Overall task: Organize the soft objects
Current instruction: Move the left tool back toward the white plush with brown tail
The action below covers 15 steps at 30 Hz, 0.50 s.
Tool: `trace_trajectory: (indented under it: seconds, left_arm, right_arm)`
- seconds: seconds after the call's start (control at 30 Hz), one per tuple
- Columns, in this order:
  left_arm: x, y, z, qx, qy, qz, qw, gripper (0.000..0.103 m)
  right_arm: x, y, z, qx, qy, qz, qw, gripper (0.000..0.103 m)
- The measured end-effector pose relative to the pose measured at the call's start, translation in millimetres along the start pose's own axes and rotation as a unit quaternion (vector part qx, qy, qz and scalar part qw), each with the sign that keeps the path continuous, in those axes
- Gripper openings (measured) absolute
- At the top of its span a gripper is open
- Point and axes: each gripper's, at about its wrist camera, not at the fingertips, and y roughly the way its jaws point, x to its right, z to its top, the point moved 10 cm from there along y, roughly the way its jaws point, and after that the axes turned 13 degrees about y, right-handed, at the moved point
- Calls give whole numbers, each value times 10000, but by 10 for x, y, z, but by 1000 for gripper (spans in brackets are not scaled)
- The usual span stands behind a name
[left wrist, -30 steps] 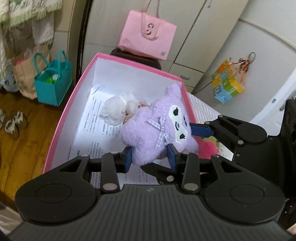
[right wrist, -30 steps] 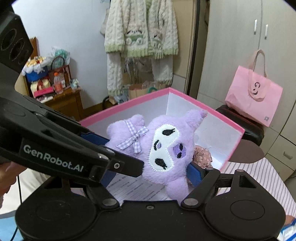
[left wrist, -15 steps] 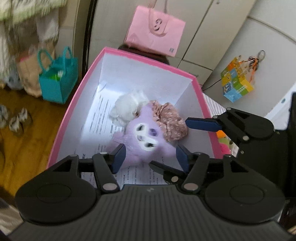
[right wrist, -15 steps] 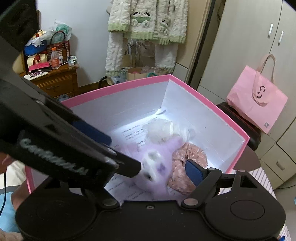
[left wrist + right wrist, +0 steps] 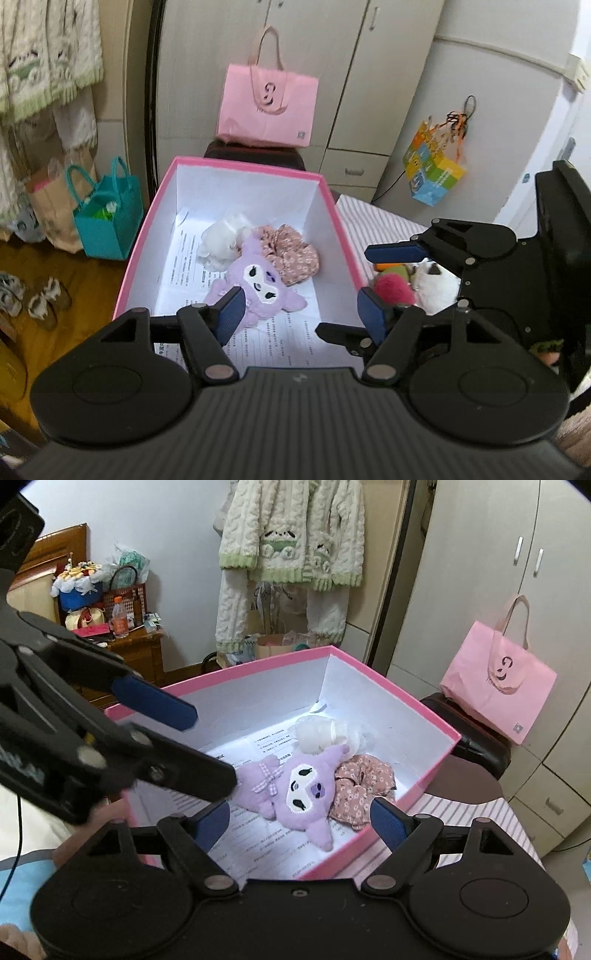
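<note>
Pink-rimmed box (image 5: 345,236), white inside, holds three soft items on a printed paper lining: the purple plush (image 5: 255,282) lies face up near the middle of the floor, the floral scrunchie (image 5: 295,254) touches it at about 2 o'clock in the left wrist view, and the white fluffy item (image 5: 219,245) touches it at about 11 o'clock. Left tool (image 5: 301,310) is spread wide and grips nothing; it hangs above the near end of the box, its left pad overlapping the plush in the picture, though contact cannot be confirmed. Right tool (image 5: 301,821) is likewise wide apart and empty, poised over the near rim of the box (image 5: 424,775). Outside the box, at 3 o'clock in the left wrist view, further soft items lie on a striped cloth: a magenta fuzzy ball (image 5: 393,291) and a white plush (image 5: 437,284) just beside it, partly hidden by the right tool. Judgement: the plush is deposited, so the step in hand is the release and clearing away from the box. The next move calls for swinging one tool toward the remaining items, most likely the magenta ball, lowering with the jaws straddling it, and closing gently, since such pieces compress and may slip.
</note>
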Motion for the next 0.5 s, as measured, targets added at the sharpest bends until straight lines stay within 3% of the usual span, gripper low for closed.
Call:
trace_trajectory:
  seconds: [0.13, 0.33, 0.5]
  left_arm:
    - [172, -200, 34, 64, 138, -19, 9999, 67]
    - [500, -490, 53, 204, 430, -143, 9988, 70]
    - [794, -574, 14, 128, 689, -266, 9972, 71]
  right_arm:
    - [23, -258, -81, 67, 120, 109, 9998, 87]
    - [45, -807, -188, 377, 397, 777, 9955, 87]
    - [191, -1105, -391, 466, 529, 736, 9948, 87]
